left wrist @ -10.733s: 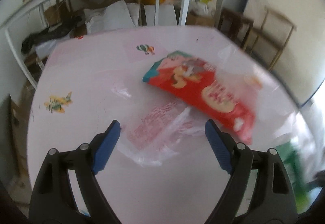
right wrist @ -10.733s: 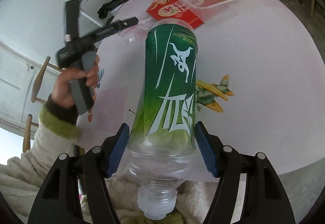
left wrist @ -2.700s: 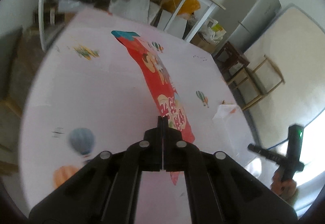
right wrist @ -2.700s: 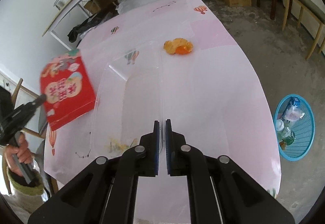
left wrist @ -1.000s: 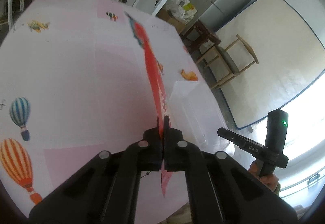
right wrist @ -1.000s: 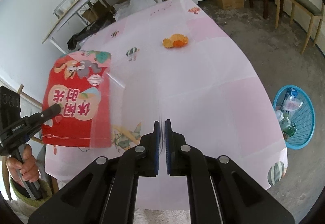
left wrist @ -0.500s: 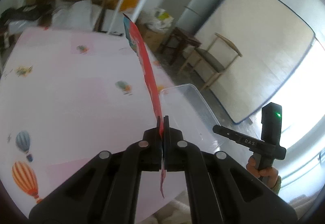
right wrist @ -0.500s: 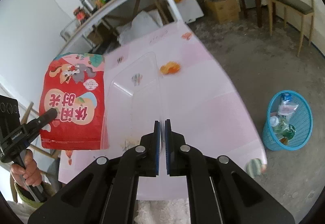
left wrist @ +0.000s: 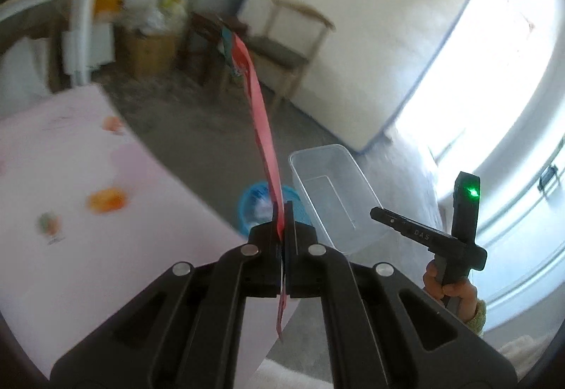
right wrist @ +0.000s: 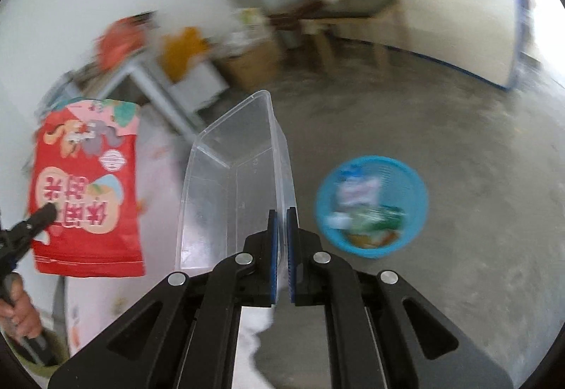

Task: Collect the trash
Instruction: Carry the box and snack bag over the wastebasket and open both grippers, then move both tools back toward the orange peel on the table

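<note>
Though blurred, seemingly wrappers in basket (right wrist: pixel 413 177).

A pale mattress (left wrist: pixel 356 46) leans against the wall behind a wooden chair (left wrist: pixel 286 46), on grey concrete floor (right wrist: pixel 459 127).

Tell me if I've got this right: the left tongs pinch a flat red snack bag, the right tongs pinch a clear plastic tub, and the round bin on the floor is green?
Not quite: the round bin is blue, as the right wrist view shows. The rest holds: left tongs pinch the flat red snack bag, right tongs the clear plastic tub.

"DAS" on right gripper (left wrist: pixel 422 233)
</note>
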Tool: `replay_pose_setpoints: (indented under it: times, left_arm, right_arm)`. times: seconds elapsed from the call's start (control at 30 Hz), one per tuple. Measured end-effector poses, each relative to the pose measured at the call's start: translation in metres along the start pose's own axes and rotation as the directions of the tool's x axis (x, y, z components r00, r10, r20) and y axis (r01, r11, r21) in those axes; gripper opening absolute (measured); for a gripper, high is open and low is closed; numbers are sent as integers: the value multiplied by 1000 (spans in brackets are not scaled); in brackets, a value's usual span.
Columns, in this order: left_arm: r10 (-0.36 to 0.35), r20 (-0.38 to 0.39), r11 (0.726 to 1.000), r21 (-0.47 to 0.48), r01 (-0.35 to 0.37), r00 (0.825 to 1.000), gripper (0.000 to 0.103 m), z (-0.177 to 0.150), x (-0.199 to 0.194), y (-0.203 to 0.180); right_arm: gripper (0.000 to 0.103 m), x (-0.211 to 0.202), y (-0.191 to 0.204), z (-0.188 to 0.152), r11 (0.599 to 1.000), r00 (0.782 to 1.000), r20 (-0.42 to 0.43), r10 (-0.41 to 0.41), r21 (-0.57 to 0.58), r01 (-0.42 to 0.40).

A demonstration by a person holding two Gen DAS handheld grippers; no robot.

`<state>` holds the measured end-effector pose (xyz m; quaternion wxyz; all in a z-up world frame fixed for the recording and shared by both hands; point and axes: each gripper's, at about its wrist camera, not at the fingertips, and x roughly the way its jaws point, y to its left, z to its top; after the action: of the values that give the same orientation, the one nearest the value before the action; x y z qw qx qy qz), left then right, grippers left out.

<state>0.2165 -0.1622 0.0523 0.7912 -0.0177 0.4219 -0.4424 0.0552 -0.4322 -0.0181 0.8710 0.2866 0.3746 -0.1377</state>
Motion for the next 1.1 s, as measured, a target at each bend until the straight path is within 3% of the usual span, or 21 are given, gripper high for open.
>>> replay_pose_setpoints:
  times: [0.13, 0.27, 0.47, 0.5, 0.53, 0.57, 0.6, 0.67, 0.77, 0.9, 1.1]
  left_arm:
    - [2, -156, 1000, 15, 1, 988, 0, 17, 92, -13]
    - [28, -279, 998, 58, -12, 960, 0, 21, 173, -26]
    - [50, -377, 995, 96, -14, 925, 0, 24, 261, -40]
    - [58, -403, 994, 108, -15, 913, 5, 24, 278, -39]
    - [61, -429, 994, 108, -15, 901, 17, 25, 294, -39]
    - [75, -455, 995, 99, -33, 887, 39, 20, 309, -37]
    - [94, -471, 994, 95, -56, 877, 47, 17, 319, -35]
    - [114, -484, 993, 83, -84, 868, 48, 14, 329, -29]
    - [82, -466, 997, 40, -71, 881, 48, 15, 319, -20]
    - [108, -416, 993, 84, -80, 903, 51, 21, 291, -17]
    - [72, -301, 997, 57, -58, 951, 58, 32, 207, -14]
  right_arm:
    - [5, 29, -64, -2, 991, 997, -64, -42, 125, 50]
    - [5, 71, -115, -6, 969, 988, -141, -66, 226, 97]
    - [8, 140, -157, -4, 944, 975, -202, -87, 296, 146]
    - [9, 155, -163, -3, 944, 976, -196, -89, 297, 146]
    - [15, 169, -168, -1, 948, 978, -186, -89, 286, 141]
    - [32, 180, -172, -1, 948, 978, -182, -97, 283, 147]
    - [40, 194, -179, -4, 944, 974, -190, -124, 280, 175]
    - [43, 213, -191, -9, 932, 963, -216, -159, 290, 219]
    - [43, 221, -208, -22, 907, 963, -232, -136, 362, 215]
    - [44, 210, -212, -29, 902, 966, -216, -139, 375, 213]
    - [49, 167, -213, -29, 903, 976, -166, -141, 382, 196]
